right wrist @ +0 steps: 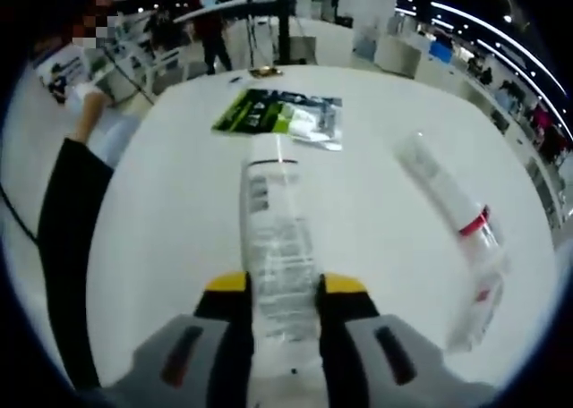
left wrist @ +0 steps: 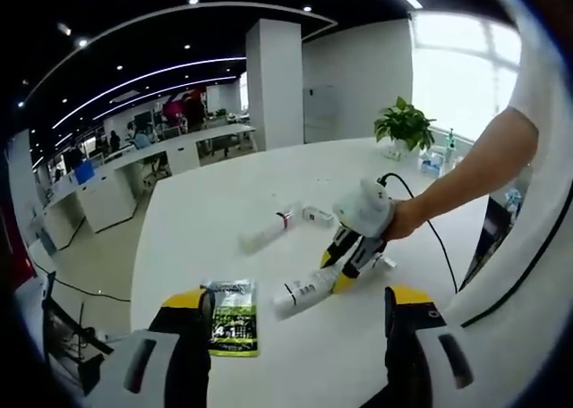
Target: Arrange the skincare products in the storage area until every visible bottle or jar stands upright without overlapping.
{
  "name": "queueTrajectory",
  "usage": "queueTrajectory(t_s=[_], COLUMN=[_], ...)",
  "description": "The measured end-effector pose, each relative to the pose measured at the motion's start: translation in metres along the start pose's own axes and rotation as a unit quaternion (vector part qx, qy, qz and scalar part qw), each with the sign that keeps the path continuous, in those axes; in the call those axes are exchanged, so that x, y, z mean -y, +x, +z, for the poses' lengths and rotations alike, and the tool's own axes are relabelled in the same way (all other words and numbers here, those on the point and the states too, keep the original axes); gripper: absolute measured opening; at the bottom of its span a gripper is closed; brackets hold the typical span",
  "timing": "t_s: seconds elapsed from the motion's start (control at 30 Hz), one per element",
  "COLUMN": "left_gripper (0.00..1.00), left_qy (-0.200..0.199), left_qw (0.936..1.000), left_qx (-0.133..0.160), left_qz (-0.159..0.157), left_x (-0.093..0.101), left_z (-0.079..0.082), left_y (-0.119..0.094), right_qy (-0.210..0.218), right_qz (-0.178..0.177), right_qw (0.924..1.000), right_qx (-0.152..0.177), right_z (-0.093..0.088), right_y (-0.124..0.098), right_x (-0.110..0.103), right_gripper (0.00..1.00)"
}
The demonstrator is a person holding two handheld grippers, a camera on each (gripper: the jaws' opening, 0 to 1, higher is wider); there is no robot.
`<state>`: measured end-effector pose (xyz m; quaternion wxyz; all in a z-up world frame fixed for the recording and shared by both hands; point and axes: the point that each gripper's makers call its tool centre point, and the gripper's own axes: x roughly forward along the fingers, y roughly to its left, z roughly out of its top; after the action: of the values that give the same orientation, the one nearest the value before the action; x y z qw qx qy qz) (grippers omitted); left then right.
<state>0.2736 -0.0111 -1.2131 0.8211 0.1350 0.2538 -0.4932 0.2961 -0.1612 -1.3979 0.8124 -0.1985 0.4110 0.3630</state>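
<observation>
Nearest the lens in the left gripper view, the left gripper (left wrist: 300, 332) shows its two yellow-tipped jaws rising from 6 o'clock, spread wide apart with bare white table (left wrist: 206, 220) between them. Just beside the left jaw, at about 7 o'clock, a green and black sachet (left wrist: 233, 318) lies flat on the table. Toward 5 o'clock from centre, the right gripper (left wrist: 338, 274) comes in from the right, held by a hand (left wrist: 405, 220) on a bare arm, and is clamped on a white tube (left wrist: 303, 293) that lies low across the table. Near centre, a second tube (left wrist: 265, 232) with a red band lies on its side, with a small white bottle (left wrist: 317, 215) just beside it, also lying down. A potted plant (left wrist: 405, 124) stands at the table's far edge at 2 o'clock.

Closest in the right gripper view, the right gripper (right wrist: 285, 302) has its jaws pressed against both sides of the white tube (right wrist: 277, 238), which stretches away toward 12 o'clock. Beyond its far end lies the sachet (right wrist: 277, 114). At 3 o'clock, the banded tube (right wrist: 457, 225) lies on the table (right wrist: 170, 220), well apart from the held one. A dark sleeve (right wrist: 67, 247) runs along 9 o'clock.
</observation>
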Motion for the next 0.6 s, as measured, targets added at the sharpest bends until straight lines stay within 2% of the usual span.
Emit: queueTrajectory(t_s=[0.27, 0.4, 0.53, 0.6], left_gripper=[0.81, 0.81, 0.81, 0.81], left_qy=[-0.003, -0.004, -0.004, 0.002], left_qw=[1.0, 1.0, 1.0, 1.0], left_qx=[0.001, 0.003, 0.003, 0.001], left_qz=[0.004, 0.005, 0.005, 0.004], left_x=[-0.002, -0.002, 0.0, 0.001], left_z=[-0.001, -0.002, -0.004, -0.005], left_y=[-0.002, -0.003, -0.002, -0.001], right_qy=[-0.007, -0.024, -0.038, -0.025], right_qz=[-0.006, -0.002, -0.014, -0.01], right_qw=[1.0, 0.9997, 0.999, 0.9991], right_qx=[0.003, -0.004, 0.02, 0.033], right_z=[0.0, -0.001, 0.011, 0.018], right_y=[-0.003, -0.007, -0.016, -0.021], right_x=[0.0, -0.006, -0.007, -0.008], right_gripper=[0.18, 0.18, 0.18, 0.18])
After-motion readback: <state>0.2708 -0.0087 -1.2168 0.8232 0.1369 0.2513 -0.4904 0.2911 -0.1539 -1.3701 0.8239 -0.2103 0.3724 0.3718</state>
